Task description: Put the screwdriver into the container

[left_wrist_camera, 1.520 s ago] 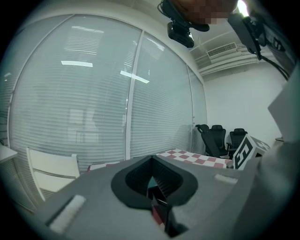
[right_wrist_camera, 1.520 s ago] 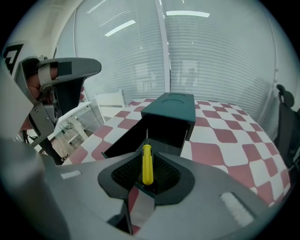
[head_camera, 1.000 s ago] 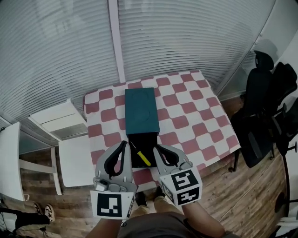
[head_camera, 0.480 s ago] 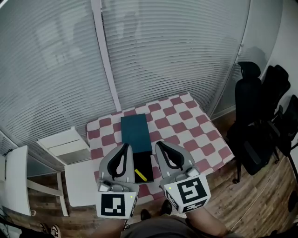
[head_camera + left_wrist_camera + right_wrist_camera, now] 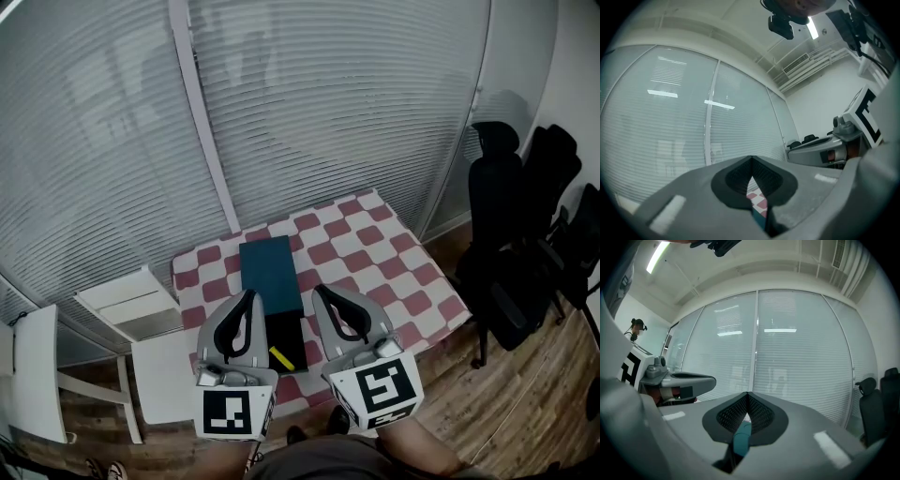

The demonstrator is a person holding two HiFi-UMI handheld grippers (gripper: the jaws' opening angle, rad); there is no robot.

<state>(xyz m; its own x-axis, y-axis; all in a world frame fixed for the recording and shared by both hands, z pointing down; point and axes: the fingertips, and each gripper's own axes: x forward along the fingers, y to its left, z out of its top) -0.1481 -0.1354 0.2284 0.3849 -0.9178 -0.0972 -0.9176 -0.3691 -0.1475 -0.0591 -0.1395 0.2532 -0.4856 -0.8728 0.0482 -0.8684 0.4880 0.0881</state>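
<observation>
The teal container [image 5: 271, 269] stands on the checkered table [image 5: 375, 246], its lid thrown back and its black inside [image 5: 292, 330] showing. A yellow screwdriver [image 5: 279, 357] lies in the black part, near the front. My left gripper [image 5: 249, 294] and right gripper [image 5: 322, 292] are held side by side above the table's near edge, one on each side of the box. Both are shut and hold nothing. In the left gripper view the jaws [image 5: 751, 160] meet over a bit of checkered cloth. In the right gripper view a teal strip [image 5: 740, 439] shows below the meeting jaws [image 5: 747, 395].
A white chair [image 5: 141, 302] and a white stand [image 5: 28, 370] are left of the table. Black office chairs [image 5: 520, 234] stand at the right. Window blinds [image 5: 309, 103] run behind the table. The floor is wood.
The view has pulled up and away, so the table looks smaller and farther off. Both grippers stay shut and side by side. The screwdriver stays in the box.
</observation>
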